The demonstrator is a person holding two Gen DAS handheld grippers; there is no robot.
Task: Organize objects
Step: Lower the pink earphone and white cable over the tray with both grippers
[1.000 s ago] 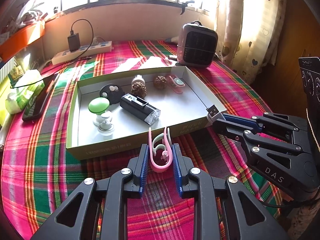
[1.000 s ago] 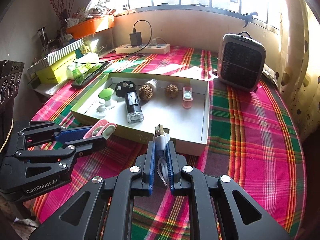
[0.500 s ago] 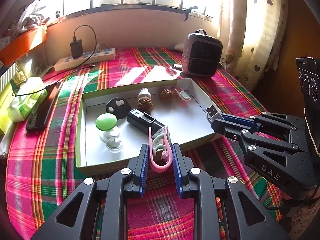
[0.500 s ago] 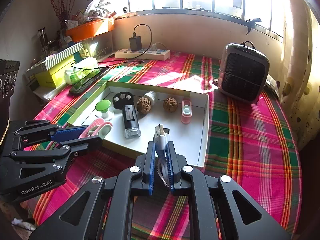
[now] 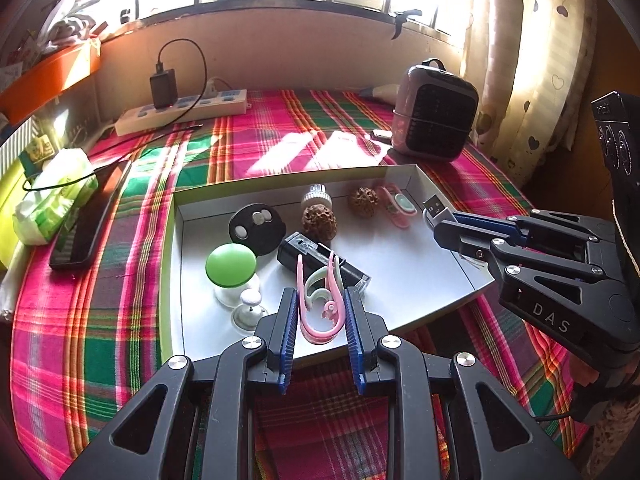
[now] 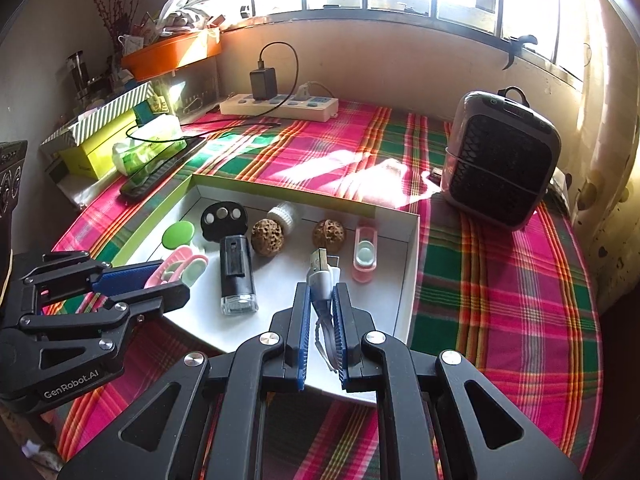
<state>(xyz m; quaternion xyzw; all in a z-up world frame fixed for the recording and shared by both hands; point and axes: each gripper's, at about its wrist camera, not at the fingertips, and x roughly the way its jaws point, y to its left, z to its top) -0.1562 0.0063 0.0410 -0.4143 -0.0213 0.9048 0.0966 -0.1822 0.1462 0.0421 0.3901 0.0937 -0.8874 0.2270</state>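
Right now both grippers hang over the near edge of the white box (image 5: 404, 280), which lies in the middle of the picture on the checked worktop (image 5: 120, 340). The left gripper (image 5: 320, 312) has its jaws nearly closed and squeezes a pink clip (image 5: 320, 320) with a pale green piece inside it. The right gripper (image 6: 322, 308) has its jaws pressed tight on a white USB cable (image 6: 322, 276), with the metal plug sticking up and the rest of the cord looping down between the jaws. The box is already quite full: a black flashlight (image 5: 320, 262) lies just past the pink clip, a green knob (image 5: 231, 266) stands at the lower left of the box, and two brown walnuts (image 5: 319, 220) sit near the back wall. One thing that could go wrong is the clip dropping onto the flashlight and sliding off in a messy way, because there is so little bare floor under it. The clip is springy, so I think it could also pop sideways out of the jaws. The cable may be tricky too; its loose loop could catch on the box wall and drag the light box along. The two grippers are near each other, so they could bump if both go down together.
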